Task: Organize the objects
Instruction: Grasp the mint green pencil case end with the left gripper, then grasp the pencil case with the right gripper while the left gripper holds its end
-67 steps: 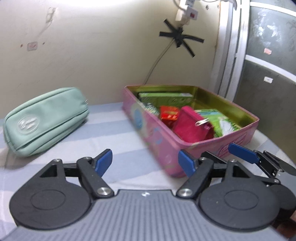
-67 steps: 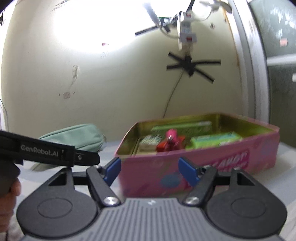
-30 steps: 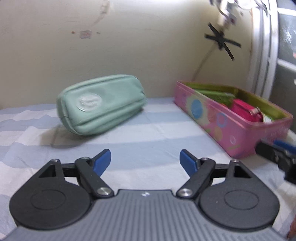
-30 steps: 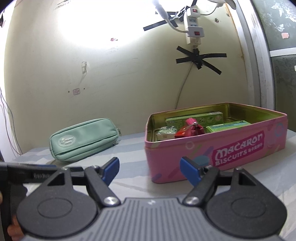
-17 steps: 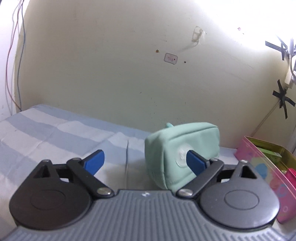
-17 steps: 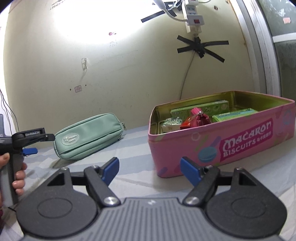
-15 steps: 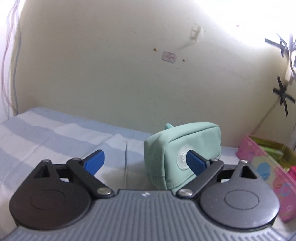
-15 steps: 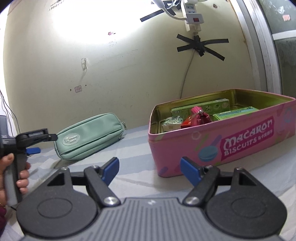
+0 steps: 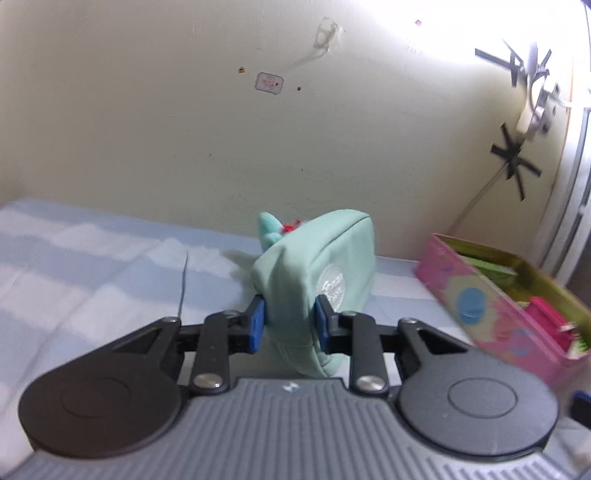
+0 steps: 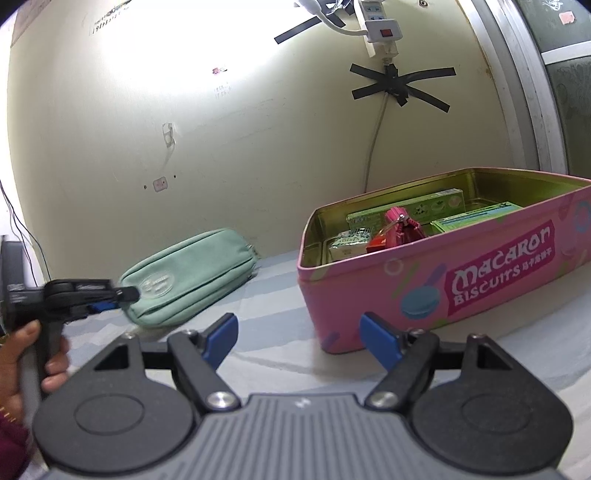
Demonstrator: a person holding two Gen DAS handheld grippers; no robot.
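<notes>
A mint green zip pouch (image 9: 317, 273) lies on the striped cloth near the wall. My left gripper (image 9: 290, 325) is shut on the pouch's near end, blue pads pressing both sides. In the right wrist view the pouch (image 10: 192, 273) lies left of centre with the left gripper (image 10: 107, 299) at its left end. My right gripper (image 10: 299, 339) is open and empty, held above the cloth in front of the pink biscuit tin (image 10: 461, 280). The tin (image 9: 491, 314) holds green boxes and a magenta item.
The striped blue and white cloth (image 10: 266, 325) covers the surface. A wall with a taped cable and power strip (image 10: 380, 33) stands behind. A window frame (image 10: 524, 92) is at the right. A dark device (image 10: 11, 273) stands at the far left.
My left gripper has moved in and closed on the near end of the green pouch. The right gripper has stayed nearly still and open.
</notes>
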